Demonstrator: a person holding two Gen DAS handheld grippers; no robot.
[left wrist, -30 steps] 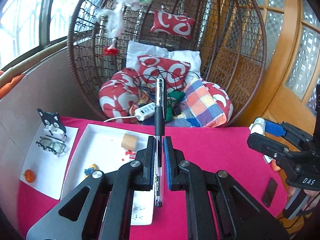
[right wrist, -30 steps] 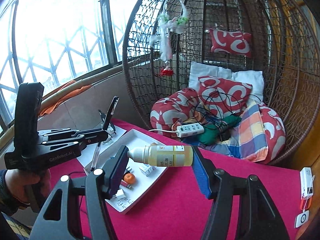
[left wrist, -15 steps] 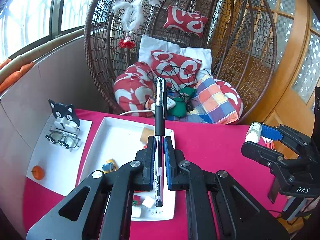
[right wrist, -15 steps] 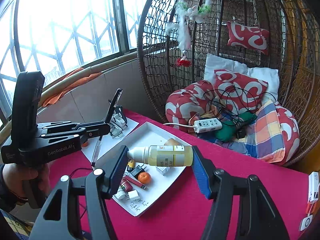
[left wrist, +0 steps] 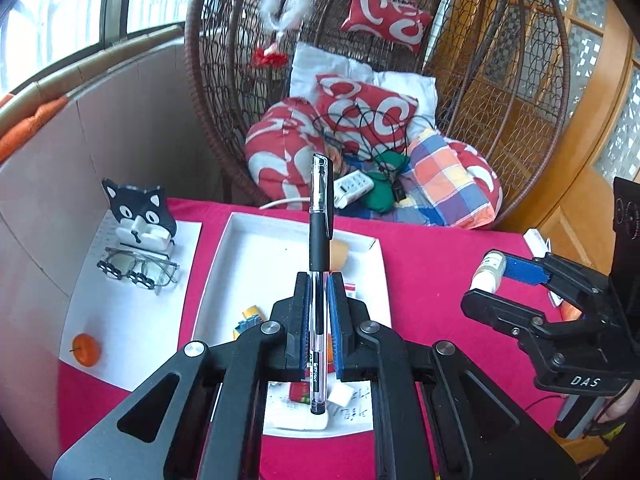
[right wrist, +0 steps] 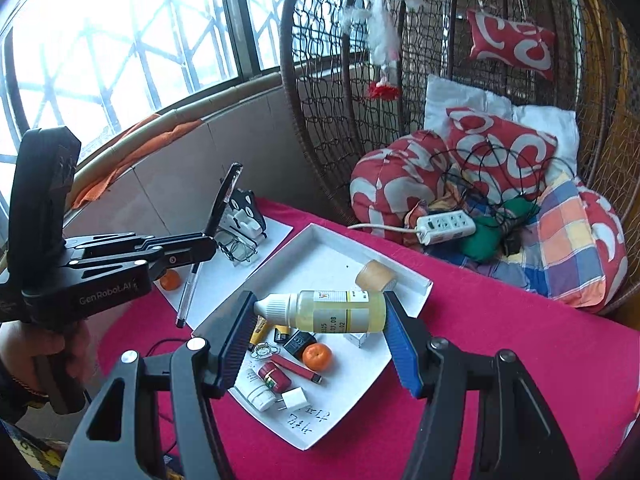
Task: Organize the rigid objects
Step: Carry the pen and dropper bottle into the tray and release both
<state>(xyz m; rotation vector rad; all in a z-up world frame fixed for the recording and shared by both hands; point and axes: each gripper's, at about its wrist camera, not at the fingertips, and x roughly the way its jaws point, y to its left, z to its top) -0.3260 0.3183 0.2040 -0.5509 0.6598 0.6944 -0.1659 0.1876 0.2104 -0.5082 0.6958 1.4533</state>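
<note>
My left gripper [left wrist: 319, 292] is shut on a black-capped pen [left wrist: 320, 232], held upright above the white tray [left wrist: 224, 264]; it shows in the right wrist view [right wrist: 212, 236] with the pen [right wrist: 222, 200]. My right gripper [right wrist: 320, 312] is shut on a small yellow dropper bottle [right wrist: 332, 311], held sideways above the tray [right wrist: 416, 284]; it shows in the left wrist view [left wrist: 492, 284] with the bottle [left wrist: 489, 271]. The tray holds an orange fruit [right wrist: 317, 357], a red tube [right wrist: 274, 376], a white plug [right wrist: 295, 398] and several other small items.
The table has a magenta cloth [right wrist: 500, 344]. A white paper sheet [left wrist: 120, 320] on the left carries a cat-shaped stand [left wrist: 140, 216], glasses [left wrist: 136, 270] and an orange fruit [left wrist: 86, 349]. A wicker hanging chair [left wrist: 500, 92] with cushions and a power strip [right wrist: 446, 227] stands behind.
Both grippers have moved forward and lower over the table, bringing the tray closer and more fully into view. The pen and bottle stay gripped.
</note>
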